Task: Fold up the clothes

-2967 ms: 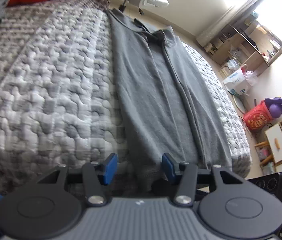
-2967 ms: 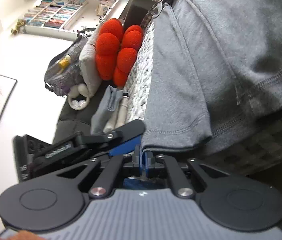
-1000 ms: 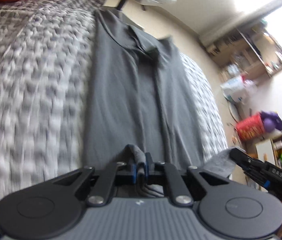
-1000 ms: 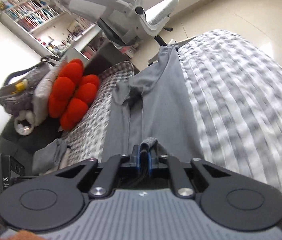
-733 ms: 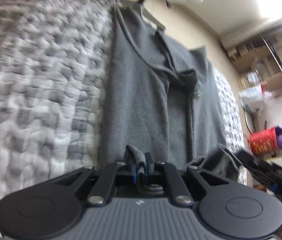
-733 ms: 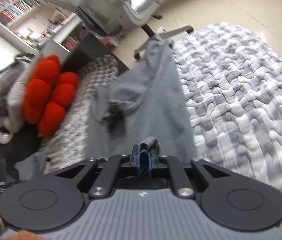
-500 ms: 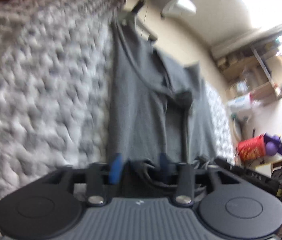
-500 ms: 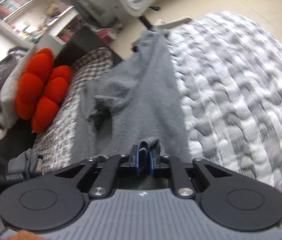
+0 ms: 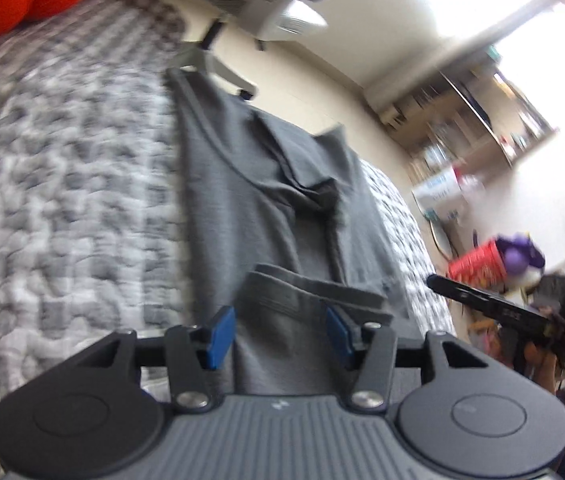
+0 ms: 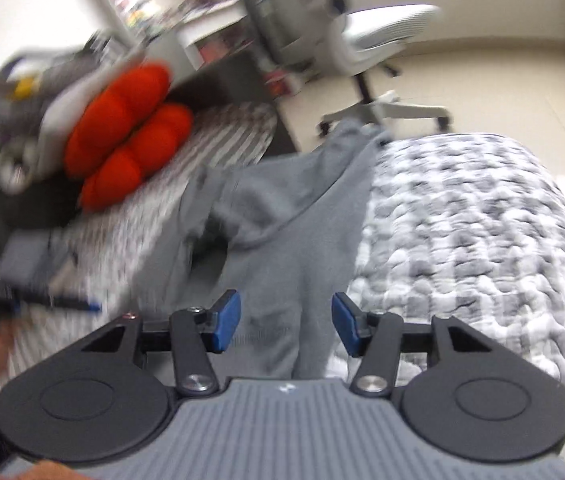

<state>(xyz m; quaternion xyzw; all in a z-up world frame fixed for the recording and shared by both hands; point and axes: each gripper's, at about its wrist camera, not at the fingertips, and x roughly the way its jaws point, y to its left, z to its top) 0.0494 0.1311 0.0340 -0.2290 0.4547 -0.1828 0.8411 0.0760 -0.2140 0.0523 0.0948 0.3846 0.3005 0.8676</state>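
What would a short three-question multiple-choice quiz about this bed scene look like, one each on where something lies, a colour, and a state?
1. Where does the grey shirt lie?
A on the quilted bedspread
B on the floor
C over the office chair

2. What colour are the pads on the left gripper?
A red
B blue
C white

3. How do the right gripper pads stand?
A clamped on cloth
B apart, pressing nothing
C clamped on the red cushion

Answers: 1 A, the shirt is spread on the quilt; 2 B, both pads show blue; 3 B, its jaws are opening, with shirt fabric beneath the gap.

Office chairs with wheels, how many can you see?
1. The white office chair stands on the floor past the bed's far end. Others may be hidden.
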